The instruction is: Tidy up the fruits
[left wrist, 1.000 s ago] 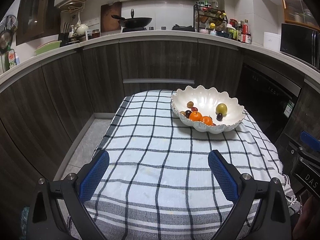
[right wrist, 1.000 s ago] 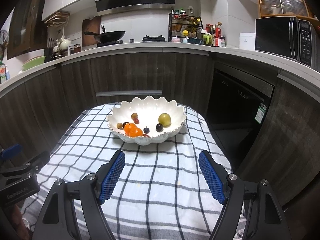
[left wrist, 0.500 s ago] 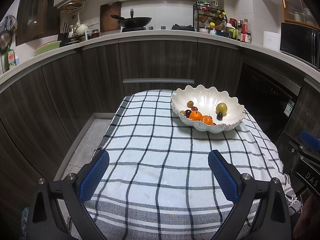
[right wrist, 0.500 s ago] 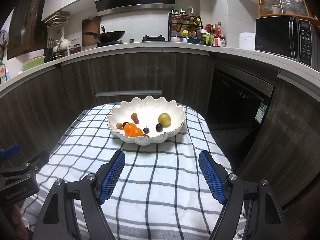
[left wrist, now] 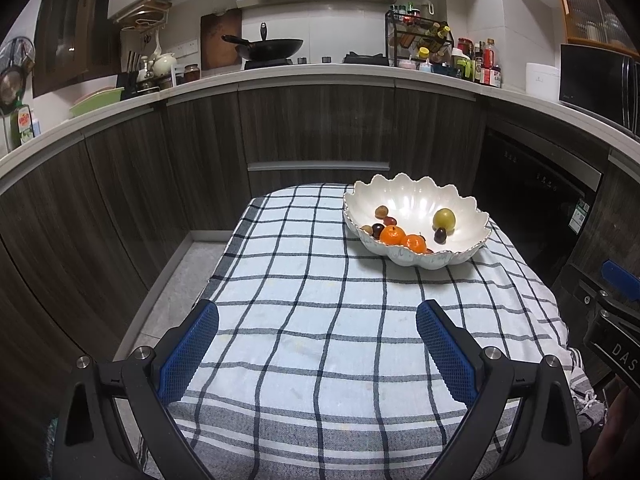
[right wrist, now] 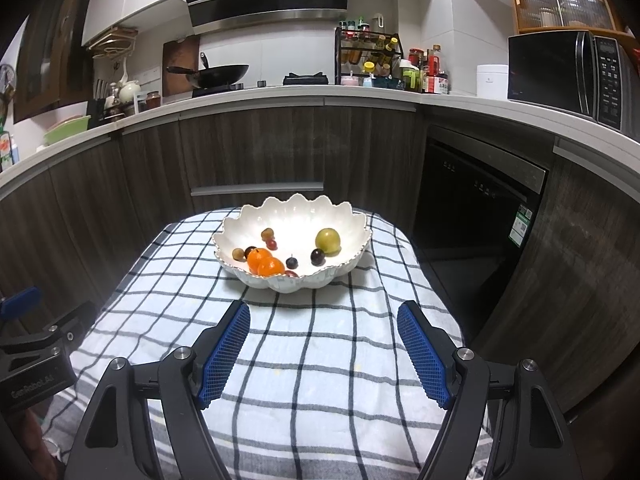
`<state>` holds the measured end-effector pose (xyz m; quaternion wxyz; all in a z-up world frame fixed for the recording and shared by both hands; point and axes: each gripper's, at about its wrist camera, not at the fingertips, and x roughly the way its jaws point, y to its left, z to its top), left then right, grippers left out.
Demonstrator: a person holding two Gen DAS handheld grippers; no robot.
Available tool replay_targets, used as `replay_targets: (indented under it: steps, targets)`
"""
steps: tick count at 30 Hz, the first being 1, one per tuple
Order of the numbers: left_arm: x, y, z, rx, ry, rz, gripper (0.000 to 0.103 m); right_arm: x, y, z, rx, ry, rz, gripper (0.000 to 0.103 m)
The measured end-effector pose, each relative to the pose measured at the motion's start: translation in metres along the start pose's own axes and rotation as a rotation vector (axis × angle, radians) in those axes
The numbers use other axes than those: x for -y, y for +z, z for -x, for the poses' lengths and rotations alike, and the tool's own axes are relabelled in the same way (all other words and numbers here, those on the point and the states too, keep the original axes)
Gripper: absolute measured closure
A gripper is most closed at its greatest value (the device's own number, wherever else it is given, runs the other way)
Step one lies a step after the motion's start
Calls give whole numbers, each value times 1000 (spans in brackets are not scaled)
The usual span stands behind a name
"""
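- Kitchen cabinets of dark wood curve behind a small table spread with a white cloth checked in dark lines.
- Left gripper: its jaws stand spread wide with nothing between them, the blue pads hanging over bare cloth at the near end of the table.
- Right gripper: its jaws are likewise spread and empty, over the cloth just short of the bowl.
- Each gripper shows at the edge of the other's view, both side by side at the near end.
- Ahead of the jaws, toward the far right part of the table, sits a white scalloped bowl that holds all the fruit.
- Two oranges lie touching each other against the bowl's near left wall.
- A yellow-green round fruit rests on the right side of the bowl, with a dark plum-like fruit just beside it.
- Several small brown, red and dark fruits lie scattered near the oranges.
- Beyond, a countertop carries a black wok, a spice rack and a microwave.
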<state>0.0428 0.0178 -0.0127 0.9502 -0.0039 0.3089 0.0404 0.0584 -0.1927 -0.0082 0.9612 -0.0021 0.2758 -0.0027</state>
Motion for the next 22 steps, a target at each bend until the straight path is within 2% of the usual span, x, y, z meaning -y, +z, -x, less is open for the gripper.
replay_targets:
  steps: [22]
  targets:
    - [0,1,1,-3,-11,4,2,1,0,1,3,0,0,26]
